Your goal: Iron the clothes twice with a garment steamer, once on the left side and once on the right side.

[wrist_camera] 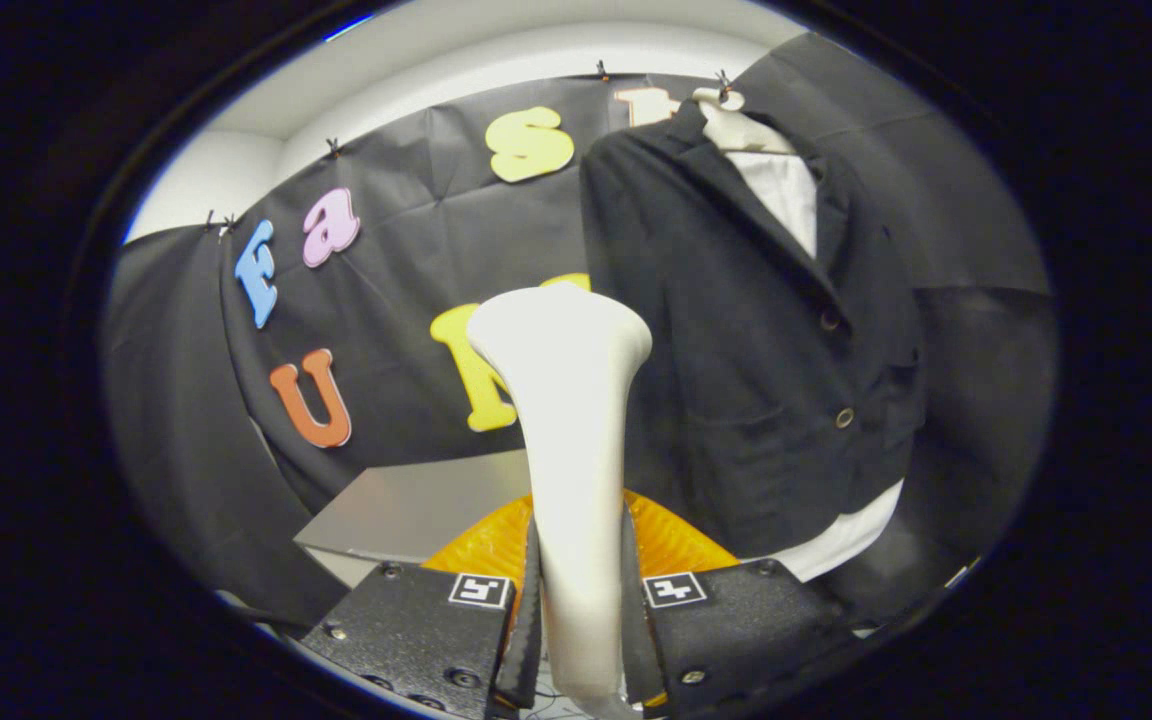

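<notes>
A white garment steamer (568, 420) stands upright between my fingers, its flared head rising well above them. My gripper (576, 610) is shut on the steamer's slim handle, with both fingers (528, 620) pressing its sides. Beyond and to the right hangs a black jacket (746, 330) on a white hanger (741, 125), with a white shirt (786, 195) showing at the collar and below the hem. The steamer's head is left of the jacket's front and apart from it. The jacket has two buttons down its front.
An orange ribbed plate (671, 545) lies just beyond the fingers under the steamer. A grey tabletop (416, 510) extends behind it to the left. Black cloth walls enclose the booth on all sides.
</notes>
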`<state>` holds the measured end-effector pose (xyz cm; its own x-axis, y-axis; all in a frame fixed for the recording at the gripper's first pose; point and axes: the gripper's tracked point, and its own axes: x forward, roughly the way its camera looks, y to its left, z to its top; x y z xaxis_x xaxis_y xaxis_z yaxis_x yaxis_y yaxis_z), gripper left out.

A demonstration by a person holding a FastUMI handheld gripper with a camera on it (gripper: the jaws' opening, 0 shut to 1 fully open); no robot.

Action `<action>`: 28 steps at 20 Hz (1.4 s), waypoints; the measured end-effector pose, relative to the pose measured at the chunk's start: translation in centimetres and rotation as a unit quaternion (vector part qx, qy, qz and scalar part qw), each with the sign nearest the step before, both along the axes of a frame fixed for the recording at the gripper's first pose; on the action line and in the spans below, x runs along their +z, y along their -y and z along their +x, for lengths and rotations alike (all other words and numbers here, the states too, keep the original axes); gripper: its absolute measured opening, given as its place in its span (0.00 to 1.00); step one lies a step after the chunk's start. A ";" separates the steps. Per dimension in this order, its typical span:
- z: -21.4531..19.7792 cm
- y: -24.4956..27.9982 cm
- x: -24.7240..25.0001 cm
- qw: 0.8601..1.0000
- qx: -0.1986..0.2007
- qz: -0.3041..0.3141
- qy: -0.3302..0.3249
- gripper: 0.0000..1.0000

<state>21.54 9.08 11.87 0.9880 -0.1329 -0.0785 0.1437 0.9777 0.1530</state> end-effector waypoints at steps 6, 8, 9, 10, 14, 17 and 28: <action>-2.1 8.3 9.2 0.993 -0.039 -0.039 0.103 0.35; -2.7 10.3 12.4 0.987 -0.051 -0.062 0.141 0.35; -3.0 11.3 13.6 0.983 -0.058 -0.077 0.154 0.35; -2.9 12.2 14.7 0.980 -0.065 -0.089 0.166 0.35; -1.8 15.1 17.9 0.969 -0.093 -0.125 0.191 0.35; 0.0 16.3 18.8 0.966 -0.106 -0.139 0.191 0.35; 3.5 16.9 14.1 0.959 -0.154 -0.185 0.149 0.35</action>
